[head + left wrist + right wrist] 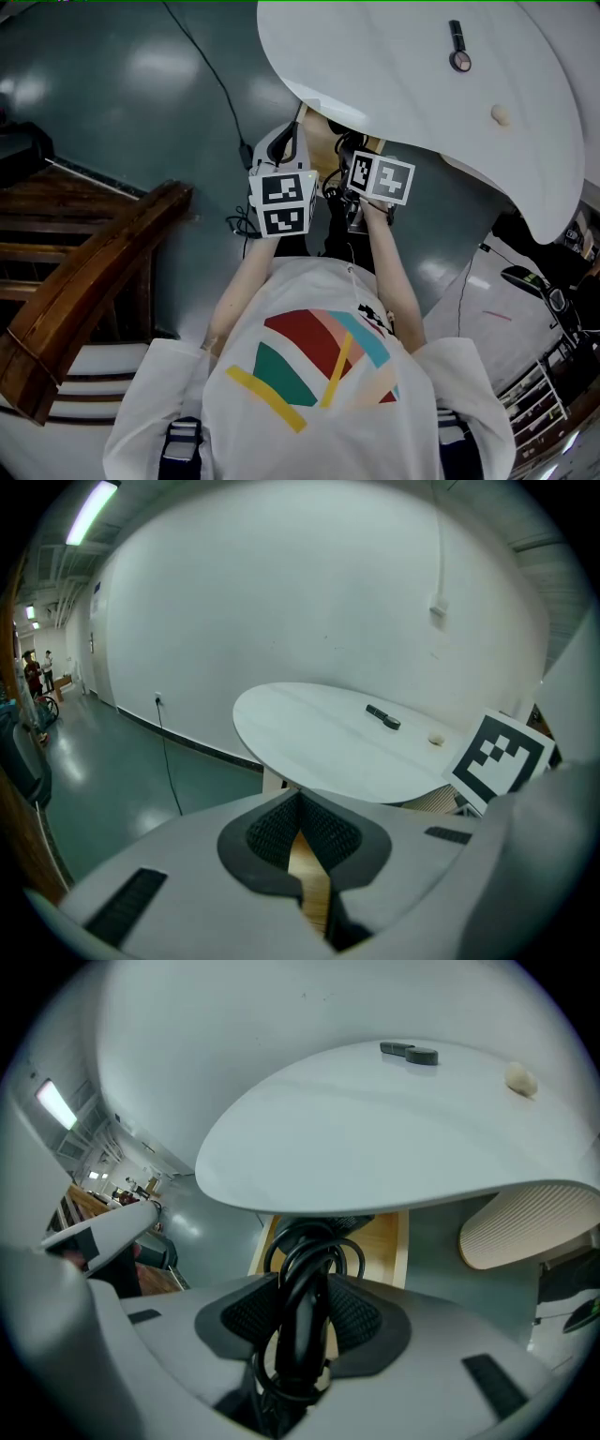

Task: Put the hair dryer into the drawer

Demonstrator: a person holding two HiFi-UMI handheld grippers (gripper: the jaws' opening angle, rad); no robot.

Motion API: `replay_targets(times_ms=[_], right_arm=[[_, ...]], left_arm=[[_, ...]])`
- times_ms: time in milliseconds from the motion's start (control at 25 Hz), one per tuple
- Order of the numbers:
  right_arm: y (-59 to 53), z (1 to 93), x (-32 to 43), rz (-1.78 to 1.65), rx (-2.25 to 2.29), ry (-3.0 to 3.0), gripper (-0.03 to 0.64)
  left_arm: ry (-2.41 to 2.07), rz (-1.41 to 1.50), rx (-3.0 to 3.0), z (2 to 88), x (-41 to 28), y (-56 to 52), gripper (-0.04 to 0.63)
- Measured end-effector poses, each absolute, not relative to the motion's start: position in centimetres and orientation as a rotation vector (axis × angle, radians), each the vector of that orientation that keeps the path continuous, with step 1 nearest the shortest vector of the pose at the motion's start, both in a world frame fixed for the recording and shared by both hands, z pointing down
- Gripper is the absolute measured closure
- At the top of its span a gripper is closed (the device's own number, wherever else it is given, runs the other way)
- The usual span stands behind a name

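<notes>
The black hair dryer (298, 1321), with its cord looped around it, stands between the pads of my right gripper (302, 1324), which is shut on it. Its upper end reaches under the table edge, over the open drawer's wooden bottom (386, 1232). In the head view the right gripper (349, 159) and the left gripper (284, 145) are side by side at the drawer (317, 127) under the white table (394, 66). The left gripper (298, 829) is shut with its pads meeting and nothing in it; drawer wood (311, 878) shows below them.
A small black item (458, 47) and a beige knob-like thing (502, 114) lie on the table top. A dark wooden stair rail (84, 272) stands at the left. A black cable (211, 75) runs over the green floor. A ribbed beige panel (525, 1222) sits under the table.
</notes>
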State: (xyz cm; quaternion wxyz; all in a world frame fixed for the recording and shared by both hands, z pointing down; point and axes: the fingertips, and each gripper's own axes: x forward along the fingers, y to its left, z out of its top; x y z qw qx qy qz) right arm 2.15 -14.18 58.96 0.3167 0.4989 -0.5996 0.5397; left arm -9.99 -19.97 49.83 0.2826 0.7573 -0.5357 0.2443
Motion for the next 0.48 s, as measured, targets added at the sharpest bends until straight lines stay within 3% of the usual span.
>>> replay_targets(times_ms=[480], right_arm=[[-17.3,62.4,0.4,1.294,1.411,-1.762,0.443]], left_arm=[[-1.418,0.732,2.027,50.9,-9.8,-19.6,0.58]])
